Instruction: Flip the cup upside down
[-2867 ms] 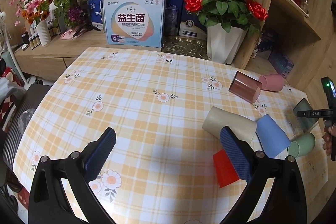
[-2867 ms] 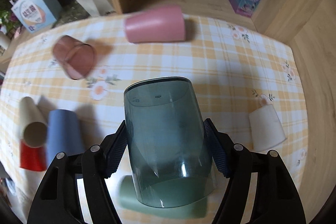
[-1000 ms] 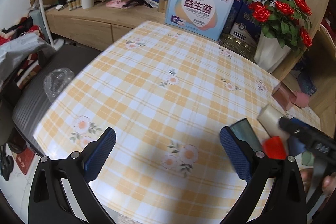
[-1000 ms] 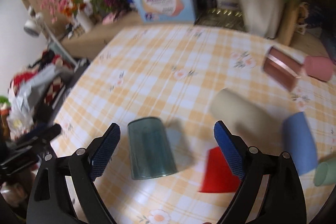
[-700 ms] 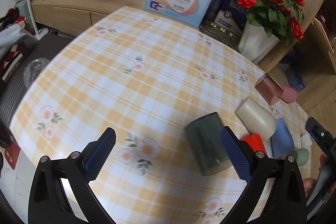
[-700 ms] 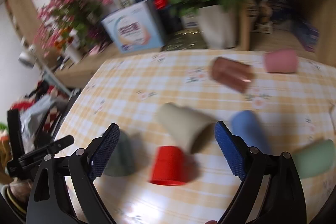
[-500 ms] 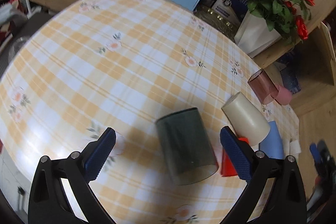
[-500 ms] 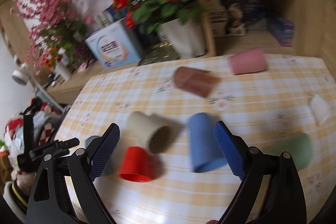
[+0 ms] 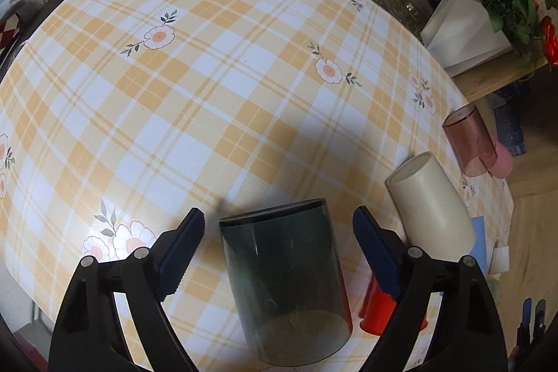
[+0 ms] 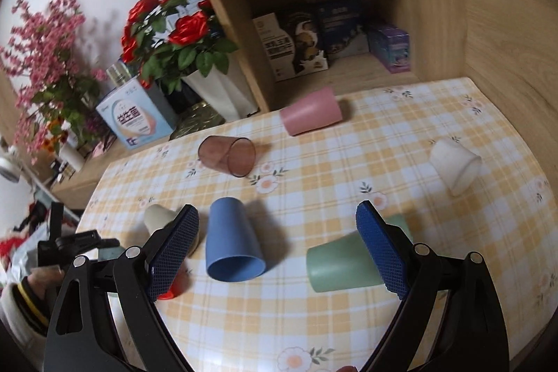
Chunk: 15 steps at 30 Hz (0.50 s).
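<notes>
A dark smoky see-through cup (image 9: pixel 284 281) lies on its side on the checked tablecloth (image 9: pixel 216 86), its base away from me. My left gripper (image 9: pixel 277 246) is open, with one finger on each side of the cup and a gap on both sides. My right gripper (image 10: pixel 279 250) is open and empty above the table, with a blue cup (image 10: pixel 232 244) and a green cup (image 10: pixel 343 262) lying on their sides between and under its fingers.
Other cups lie on their sides: cream (image 9: pixel 430 206), red (image 9: pixel 380 309), brown see-through (image 10: pixel 226 156), pink (image 10: pixel 310 115) and white (image 10: pixel 455 164). A white vase of red roses (image 9: pixel 467 27), boxes and a wooden shelf (image 10: pixel 331 23) stand past the table's far edge.
My right gripper put the smoky cup down on the table, let go and swung away over the other cups. My left gripper has moved in until its fingers stand either side of that cup.
</notes>
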### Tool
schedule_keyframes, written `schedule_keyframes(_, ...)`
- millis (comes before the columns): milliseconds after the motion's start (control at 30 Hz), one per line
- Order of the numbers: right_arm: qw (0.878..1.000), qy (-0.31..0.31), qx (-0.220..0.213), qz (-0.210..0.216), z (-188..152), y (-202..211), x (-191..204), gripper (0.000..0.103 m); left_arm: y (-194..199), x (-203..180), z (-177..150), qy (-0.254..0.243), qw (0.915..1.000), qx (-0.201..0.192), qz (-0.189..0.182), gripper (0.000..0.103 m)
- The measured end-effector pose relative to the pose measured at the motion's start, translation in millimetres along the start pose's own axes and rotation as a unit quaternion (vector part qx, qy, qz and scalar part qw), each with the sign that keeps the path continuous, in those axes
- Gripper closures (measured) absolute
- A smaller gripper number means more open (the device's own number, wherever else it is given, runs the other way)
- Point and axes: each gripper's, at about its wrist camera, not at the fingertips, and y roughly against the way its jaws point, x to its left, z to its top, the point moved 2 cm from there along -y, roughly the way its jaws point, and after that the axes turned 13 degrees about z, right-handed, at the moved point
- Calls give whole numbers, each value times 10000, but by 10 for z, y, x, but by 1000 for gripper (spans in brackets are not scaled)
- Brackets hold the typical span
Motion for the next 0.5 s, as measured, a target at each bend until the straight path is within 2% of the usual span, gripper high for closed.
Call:
schedule_keyframes(100, 10000, -67, -31, 22, 7, 4, -20, 15, -55, 16, 9, 14, 9999, 137, 49, 19)
schedule_keyframes(267, 9999, -63, 25, 85, -16, -30, 33, 15, -142, 31, -22, 26, 9991, 393, -155, 30)
schedule_keyframes(300, 9999, -60, 31, 96, -23, -31, 40, 15, -128, 28, -31, -9, 9990, 389, -221, 36)
schedule_keyframes(333, 9999, -64, 32, 107, -31, -32, 45, 15, -118, 21, -40, -45, 9990, 383, -247, 38)
schedule_keyframes(400, 9999, -79, 40, 121, -29, -26, 52, 15, -56, 23, -71, -154, 9992, 303, -222, 38)
schedule_keyframes(500, 9998, -88, 21, 157, -21, -9, 58, 15, 81, 40, -124, -357, 9984, 62, -426, 39)
